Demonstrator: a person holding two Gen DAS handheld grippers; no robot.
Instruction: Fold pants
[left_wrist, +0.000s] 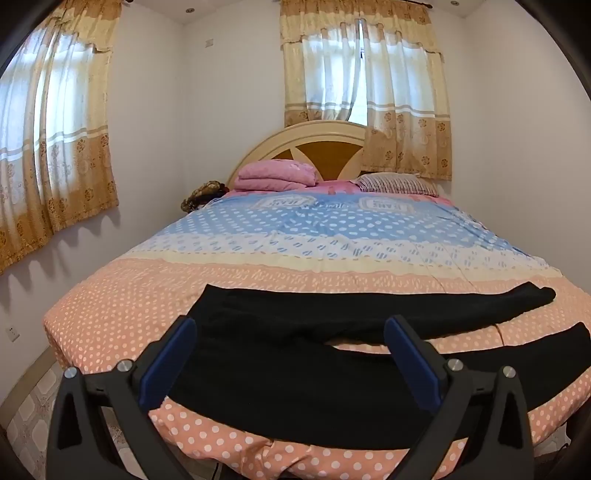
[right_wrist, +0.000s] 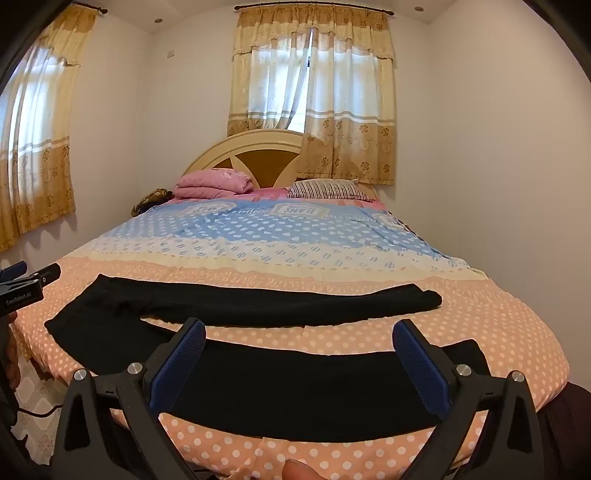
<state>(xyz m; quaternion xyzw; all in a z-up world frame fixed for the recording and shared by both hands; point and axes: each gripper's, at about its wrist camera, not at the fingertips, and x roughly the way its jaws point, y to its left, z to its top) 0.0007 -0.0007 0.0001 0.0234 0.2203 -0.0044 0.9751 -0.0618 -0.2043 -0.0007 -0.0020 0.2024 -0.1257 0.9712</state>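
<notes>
Black pants (left_wrist: 295, 369) lie flat across the foot of the bed, waist at the left, two legs spread apart toward the right. In the right wrist view the pants (right_wrist: 295, 391) show with the far leg (right_wrist: 258, 302) and the near leg under my gripper. My left gripper (left_wrist: 291, 332) is open, above the waist and crotch area, holding nothing. My right gripper (right_wrist: 301, 334) is open, above the near leg, holding nothing. The left gripper also shows at the left edge of the right wrist view (right_wrist: 26, 284).
The bed has a polka-dot cover (left_wrist: 295, 236) in orange, white and blue bands. A folded pink blanket (left_wrist: 275, 175) and a striped pillow (left_wrist: 397, 183) lie by the headboard (left_wrist: 317, 146). Walls and curtained windows surround the bed. Tiled floor (left_wrist: 29, 417) at the left.
</notes>
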